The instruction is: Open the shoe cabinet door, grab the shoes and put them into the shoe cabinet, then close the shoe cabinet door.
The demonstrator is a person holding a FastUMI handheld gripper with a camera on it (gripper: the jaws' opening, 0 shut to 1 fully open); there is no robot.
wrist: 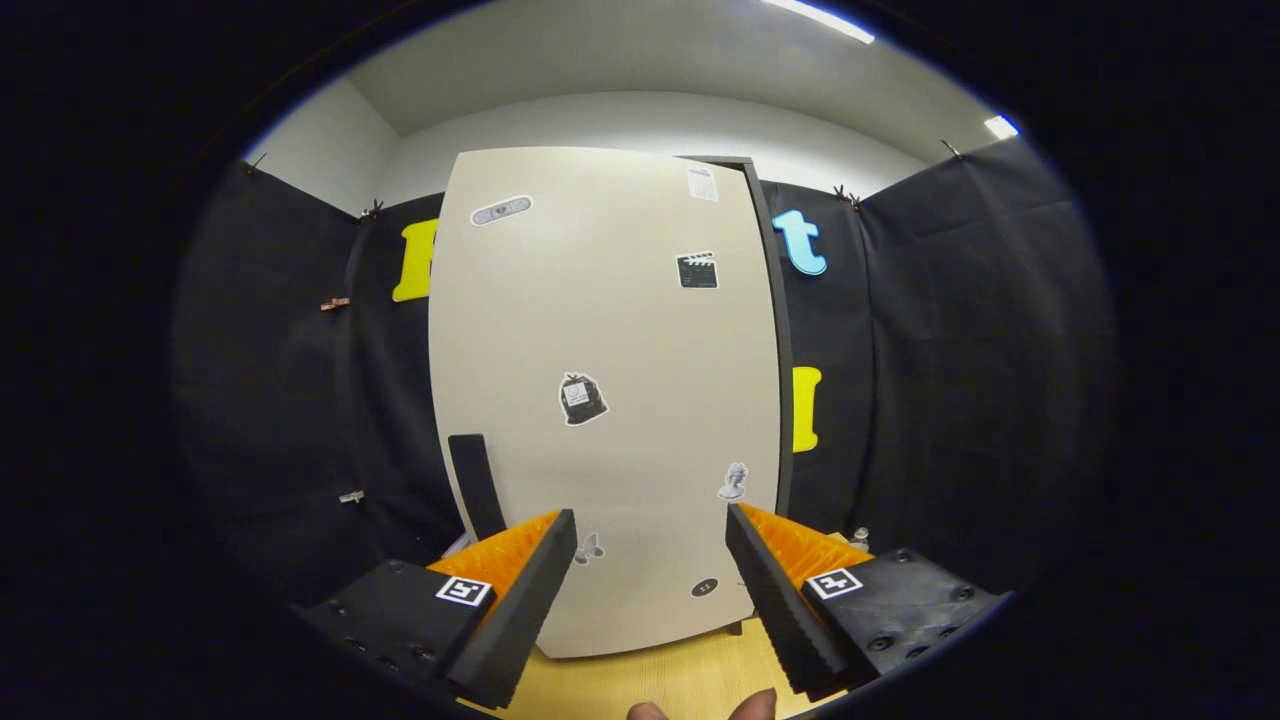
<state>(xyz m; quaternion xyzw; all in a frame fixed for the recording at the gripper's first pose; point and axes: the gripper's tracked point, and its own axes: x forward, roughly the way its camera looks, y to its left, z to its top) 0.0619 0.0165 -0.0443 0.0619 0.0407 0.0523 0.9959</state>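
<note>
Standing in front of the shoe cabinet (600, 400), I see its pale door (610, 330) flat and shut, filling the middle of the frame. At the lower left of the door is a dark handle (476, 485). The gripper (650, 560) hangs low in the frame, fingers wide apart, holding nothing, with the door beyond them. No shoes can be seen. A shut door fits two stages: shoes waiting outside, or shoes already inside.
</note>
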